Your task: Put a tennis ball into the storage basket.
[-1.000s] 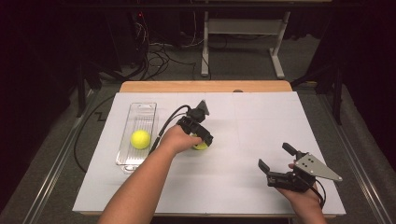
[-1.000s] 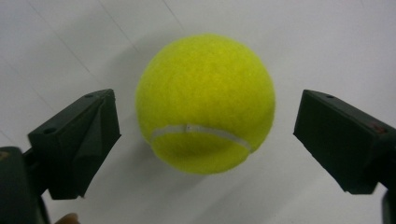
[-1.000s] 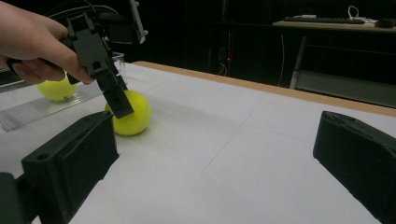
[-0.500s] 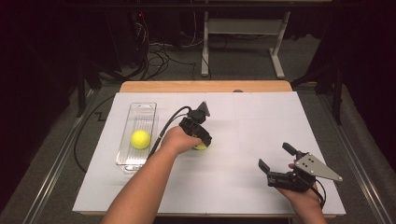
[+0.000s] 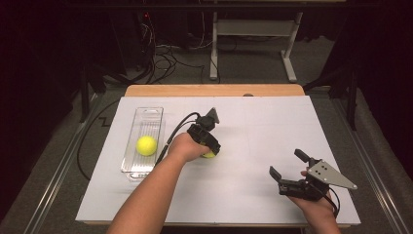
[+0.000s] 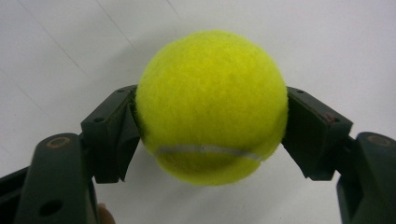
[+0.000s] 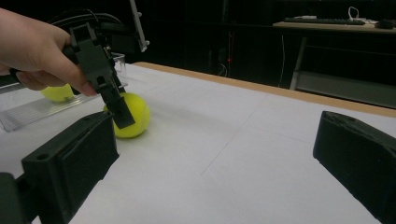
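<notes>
Sitting between the just-closed left gripper point(image 6: 210, 135) jaws, tennis ball point(image 6: 212, 105) is clamped.

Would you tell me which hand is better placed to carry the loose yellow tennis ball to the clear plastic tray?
Left. The left gripper is shut on the yellow tennis ball, beside the clear plastic tray; the right gripper stands open, farther away.

The left gripper point(image 5: 210, 148) points down, jaws just closed tight; the right gripper point(image 5: 288, 171) rests low, jaws wide apart.
</notes>
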`<action>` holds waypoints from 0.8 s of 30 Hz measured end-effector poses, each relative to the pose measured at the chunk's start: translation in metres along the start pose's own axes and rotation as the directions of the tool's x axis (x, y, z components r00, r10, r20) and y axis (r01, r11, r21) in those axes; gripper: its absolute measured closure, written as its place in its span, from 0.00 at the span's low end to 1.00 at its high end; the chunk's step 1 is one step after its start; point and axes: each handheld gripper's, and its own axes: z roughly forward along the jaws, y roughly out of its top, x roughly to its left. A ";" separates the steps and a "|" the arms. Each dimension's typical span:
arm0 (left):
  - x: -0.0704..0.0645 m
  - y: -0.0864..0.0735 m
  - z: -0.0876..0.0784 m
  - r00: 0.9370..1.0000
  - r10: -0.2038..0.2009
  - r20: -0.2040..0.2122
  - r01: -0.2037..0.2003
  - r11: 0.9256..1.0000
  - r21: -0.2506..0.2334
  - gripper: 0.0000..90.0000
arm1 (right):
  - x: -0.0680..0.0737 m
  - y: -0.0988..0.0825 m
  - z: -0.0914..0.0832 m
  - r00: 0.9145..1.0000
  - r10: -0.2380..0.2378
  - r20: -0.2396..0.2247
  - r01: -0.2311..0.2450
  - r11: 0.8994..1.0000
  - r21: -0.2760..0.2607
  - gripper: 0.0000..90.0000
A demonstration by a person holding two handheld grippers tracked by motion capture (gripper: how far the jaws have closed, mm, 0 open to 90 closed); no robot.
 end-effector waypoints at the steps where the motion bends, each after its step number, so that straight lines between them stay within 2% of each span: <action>1: 0.000 0.000 0.000 1.000 0.003 -0.002 -0.003 1.000 0.002 0.30 | 0.000 0.000 0.000 1.000 0.001 0.000 -0.001 1.000 0.000 0.00; 12: -0.003 -0.001 -0.001 1.000 0.009 -0.014 -0.009 1.000 0.005 0.30 | -0.001 0.000 -0.001 1.000 0.004 0.003 -0.004 1.000 -0.002 0.00; 20: -0.003 -0.005 -0.010 1.000 0.013 -0.003 -0.013 1.000 0.001 0.30 | -0.001 0.000 0.000 1.000 0.001 0.003 -0.001 1.000 0.001 0.00; 24: -0.007 -0.010 -0.017 1.000 0.028 -0.001 -0.028 1.000 -0.006 0.30 | -0.001 0.000 0.000 1.000 0.001 0.004 -0.001 1.000 0.000 0.00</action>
